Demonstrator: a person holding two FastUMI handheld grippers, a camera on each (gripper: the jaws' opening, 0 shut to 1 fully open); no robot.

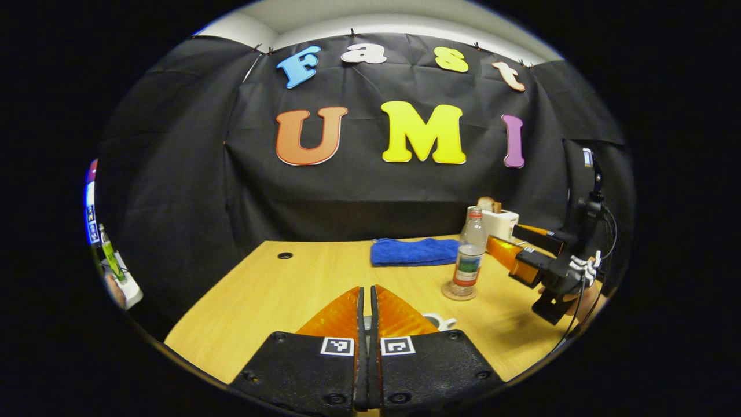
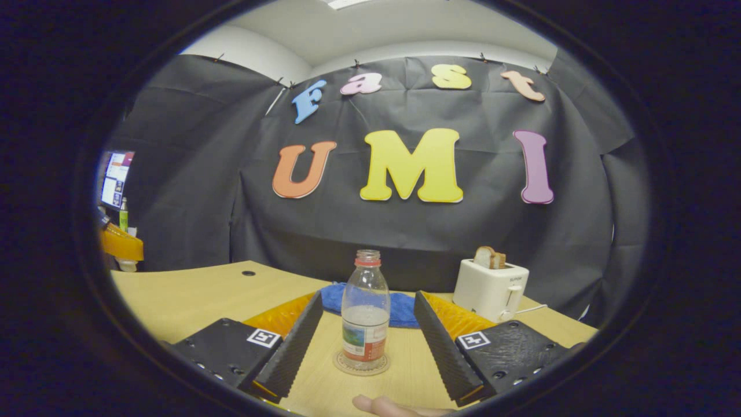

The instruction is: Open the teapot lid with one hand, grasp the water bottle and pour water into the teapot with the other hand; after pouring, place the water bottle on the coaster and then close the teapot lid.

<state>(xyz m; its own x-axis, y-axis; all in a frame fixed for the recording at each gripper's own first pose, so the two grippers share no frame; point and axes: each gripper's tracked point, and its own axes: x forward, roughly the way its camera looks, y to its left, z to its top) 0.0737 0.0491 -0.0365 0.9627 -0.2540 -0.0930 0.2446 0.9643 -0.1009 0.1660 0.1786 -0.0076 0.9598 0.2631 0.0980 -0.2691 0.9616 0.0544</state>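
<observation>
In the left gripper view, the left claw (image 1: 367, 301) was pressed together over the teapot (image 1: 438, 320). The bottle (image 1: 469, 255), partly full, stood on the coaster (image 1: 448, 292).

In the right gripper view, the right claw (image 2: 368, 315) was spread apart around the bottle (image 2: 365, 324), not touching. Bread (image 2: 490, 257) sat in the toaster (image 2: 490, 289) on the bench (image 2: 191, 295).

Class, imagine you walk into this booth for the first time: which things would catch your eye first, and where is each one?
The water bottle stands out first, upright on a round coaster mid-table, framed by the open fingers of the right hand-held gripper. Behind it lies a blue cloth, and to its right a white toaster with bread in its slot. In the left gripper view, the left hand-held gripper is shut above a white teapot.
</observation>
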